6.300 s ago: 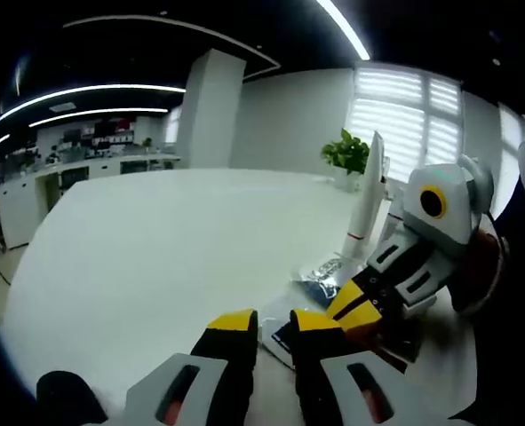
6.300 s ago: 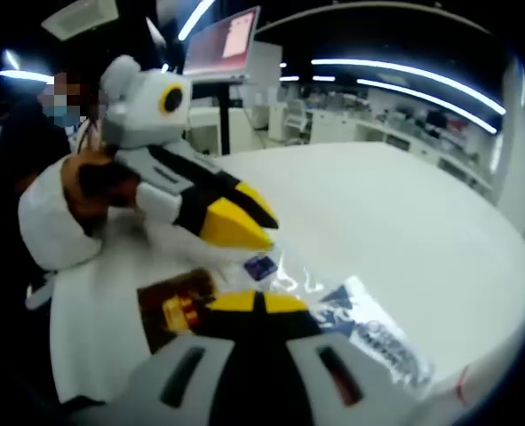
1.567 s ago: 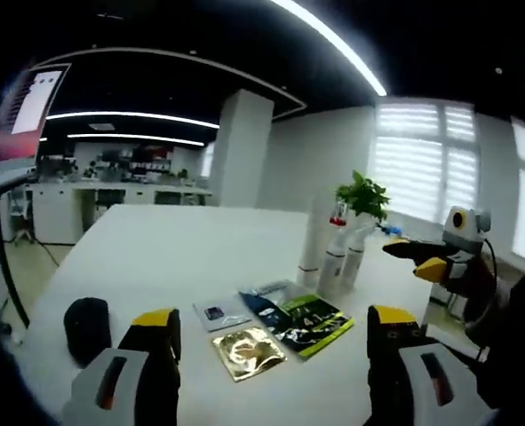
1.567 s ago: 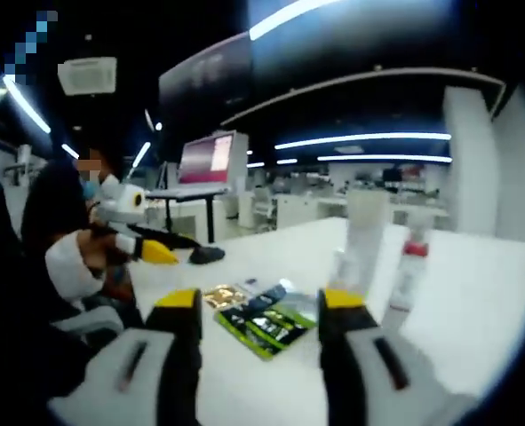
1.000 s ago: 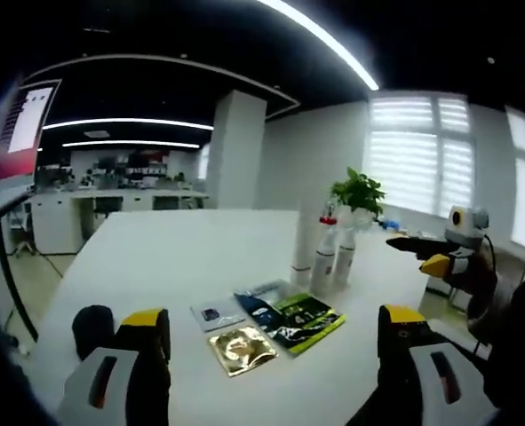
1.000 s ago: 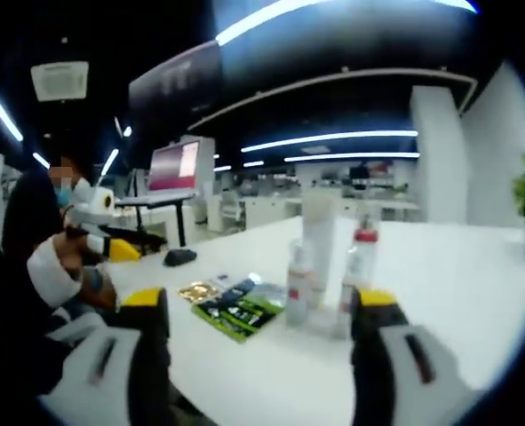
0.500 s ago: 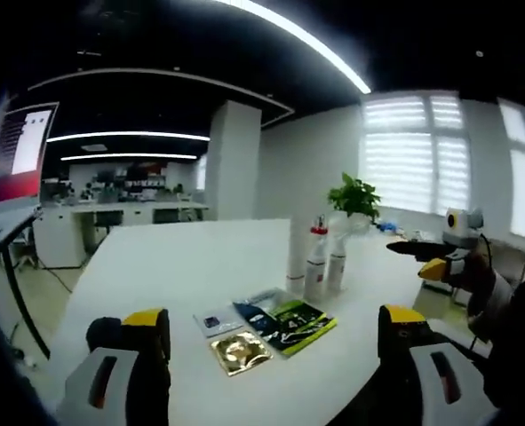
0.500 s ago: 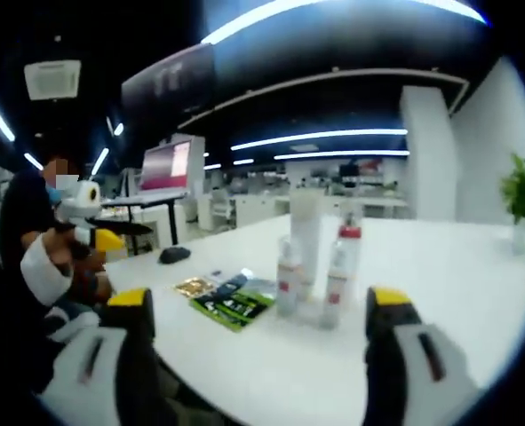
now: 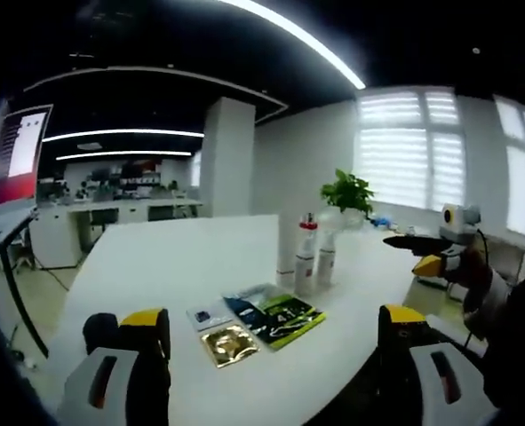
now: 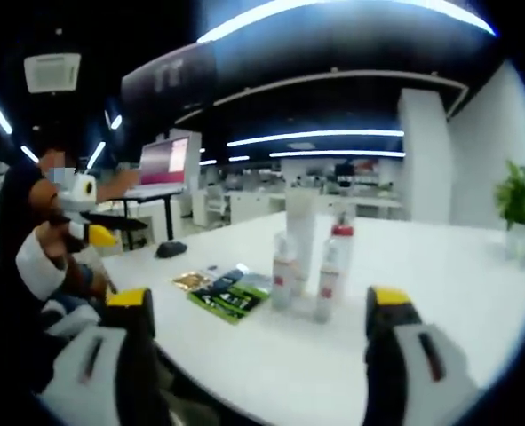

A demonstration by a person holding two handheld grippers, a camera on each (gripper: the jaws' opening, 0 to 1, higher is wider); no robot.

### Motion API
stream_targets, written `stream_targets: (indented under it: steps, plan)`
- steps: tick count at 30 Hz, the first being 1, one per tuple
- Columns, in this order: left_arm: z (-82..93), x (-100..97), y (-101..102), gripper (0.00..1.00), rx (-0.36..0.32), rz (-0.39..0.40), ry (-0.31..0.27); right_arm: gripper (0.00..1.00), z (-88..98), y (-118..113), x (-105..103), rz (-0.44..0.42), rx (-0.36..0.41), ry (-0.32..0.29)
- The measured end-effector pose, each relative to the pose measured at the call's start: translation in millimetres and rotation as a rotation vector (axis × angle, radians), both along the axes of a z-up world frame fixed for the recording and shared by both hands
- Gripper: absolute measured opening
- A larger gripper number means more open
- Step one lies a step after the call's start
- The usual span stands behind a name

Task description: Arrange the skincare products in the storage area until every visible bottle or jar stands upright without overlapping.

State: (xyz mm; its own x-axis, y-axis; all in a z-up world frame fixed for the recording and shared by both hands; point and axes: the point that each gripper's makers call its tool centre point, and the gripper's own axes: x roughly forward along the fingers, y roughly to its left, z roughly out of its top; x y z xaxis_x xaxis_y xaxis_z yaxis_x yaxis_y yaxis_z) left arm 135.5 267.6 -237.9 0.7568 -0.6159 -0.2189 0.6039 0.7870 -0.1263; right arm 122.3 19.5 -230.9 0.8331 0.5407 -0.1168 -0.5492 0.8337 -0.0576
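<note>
- Both claws, left claw and right claw, are wide and hold nothing.
- The bottles stand together mid-surface, beside flat packets.
- Move in slowly; don't bump them.

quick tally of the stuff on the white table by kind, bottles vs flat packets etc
Upright bottles and tubes: 3, a tall white tube, a red-capped bottle, a shorter bottle
Flat packets: 4, gold packet, green packet, blue packet, small white packet
Black mouse: 1
Total: 8
</note>
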Motion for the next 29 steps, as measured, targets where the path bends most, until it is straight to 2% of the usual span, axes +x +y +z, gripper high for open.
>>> stream_targets:
  steps: [6,12,18,29]
  plan:
    - [2.5,-4.2,0,1.0,-0.021,0.001,0.006,1.0,2.4,0,-5,-0.002,-0.028,-0.018]
    - [1.0,-6.4,2,1.0,-0.006,0.008,0.012,1.0,3.2,2,-7,0.004,-0.041,-0.022]
    - [-3.6,-7.7,4,1.0,0.007,0.016,0.029,1.0,-5.0,2,-9,0.011,-0.06,0.002]
    - [-5.8,-24.1,4,1.0,0.028,0.011,0.038,1.0,-0.5,4,-24,0.016,-0.062,-0.024]
